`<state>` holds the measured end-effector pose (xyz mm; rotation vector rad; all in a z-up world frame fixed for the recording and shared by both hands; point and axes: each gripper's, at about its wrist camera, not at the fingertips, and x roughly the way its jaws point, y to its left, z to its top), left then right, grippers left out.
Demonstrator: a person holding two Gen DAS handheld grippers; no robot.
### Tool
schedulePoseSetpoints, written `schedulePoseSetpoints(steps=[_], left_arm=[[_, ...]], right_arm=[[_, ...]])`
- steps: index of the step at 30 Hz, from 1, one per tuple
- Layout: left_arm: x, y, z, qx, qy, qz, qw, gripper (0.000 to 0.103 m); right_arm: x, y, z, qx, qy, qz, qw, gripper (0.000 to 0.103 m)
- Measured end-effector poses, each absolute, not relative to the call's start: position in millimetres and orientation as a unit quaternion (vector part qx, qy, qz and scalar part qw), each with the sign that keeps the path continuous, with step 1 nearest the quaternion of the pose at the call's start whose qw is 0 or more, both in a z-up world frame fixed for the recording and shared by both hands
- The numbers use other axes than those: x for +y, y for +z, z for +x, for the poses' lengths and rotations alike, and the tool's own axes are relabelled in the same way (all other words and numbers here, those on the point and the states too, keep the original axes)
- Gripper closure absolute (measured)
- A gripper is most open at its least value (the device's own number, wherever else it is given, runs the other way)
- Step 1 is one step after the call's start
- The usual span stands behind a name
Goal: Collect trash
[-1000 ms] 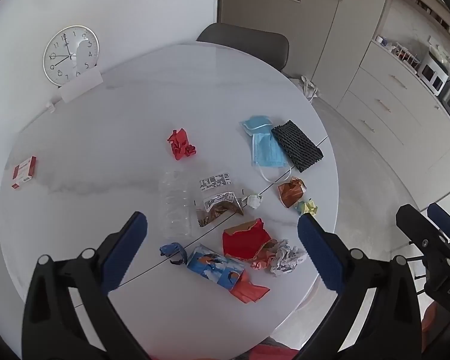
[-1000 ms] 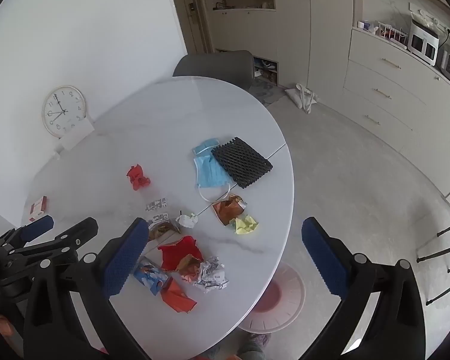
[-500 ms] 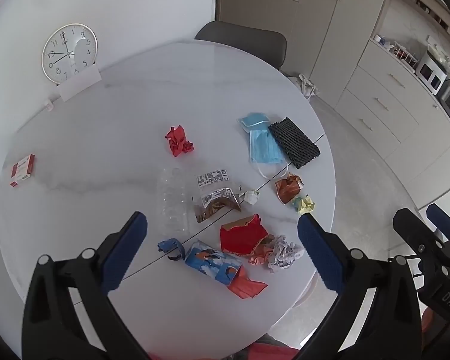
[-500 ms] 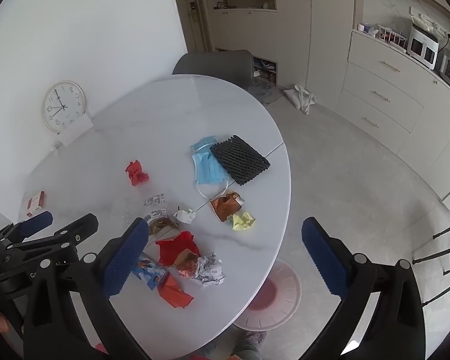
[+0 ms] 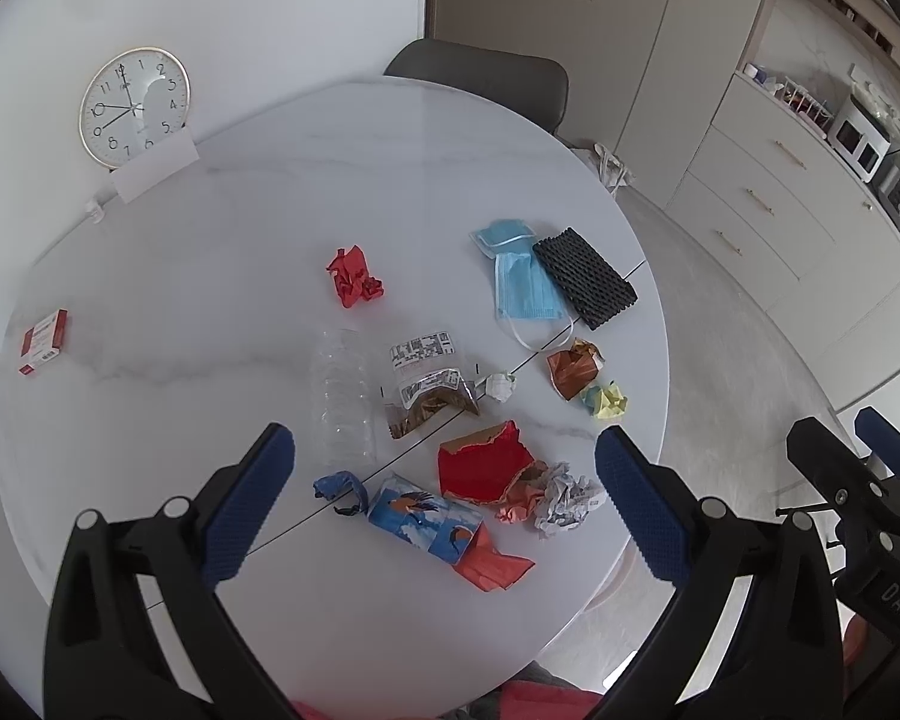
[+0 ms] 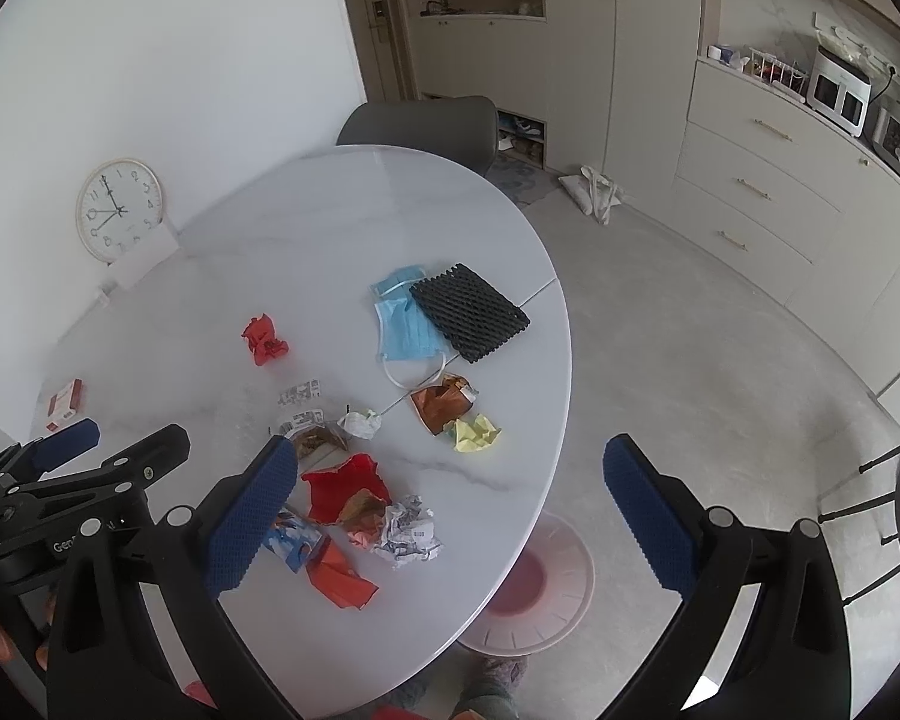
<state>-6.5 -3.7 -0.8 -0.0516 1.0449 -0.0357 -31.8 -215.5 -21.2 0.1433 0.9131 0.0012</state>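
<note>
Left wrist view: the left gripper [image 5: 444, 480] hangs high over the round white marble table [image 5: 222, 276], jaws spread wide and empty. The litter lies in the centre and lower centre of the frame, directly ahead between the 2 blue pads [image 5: 246, 504]. Nearest are the torn red paper wrapper [image 5: 483, 468] and the blue printed carton [image 5: 426, 519], its long axis running from upper left to lower right. A clear plastic bottle [image 5: 342, 399] lies left of them, pointing up the frame. The right gripper [image 5: 858, 480] shows at the right edge, off the table.

Right wrist view: the right gripper [image 6: 450, 507] is also wide open, holding nothing. The same pile sits lower left, by its left pad, with a crumpled white paper ball [image 6: 411, 531] closest. A pink round bin [image 6: 546, 588] stands on the floor under the table edge, lower centre. Judging by this, the left gripper is better aligned for a straight descent
</note>
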Motion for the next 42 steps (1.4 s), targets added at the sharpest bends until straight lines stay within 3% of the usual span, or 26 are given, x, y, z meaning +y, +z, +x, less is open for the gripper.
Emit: schedulePoseSetpoints(steps=[42], left_arm=[[-6.0,-6.8,-13.1,0.503,-0.020,-0.022,0.864,0.007]], right_arm=[[-216.1,-29.4,-38.7,0.453,0.004,0.067,0.889,0.002]])
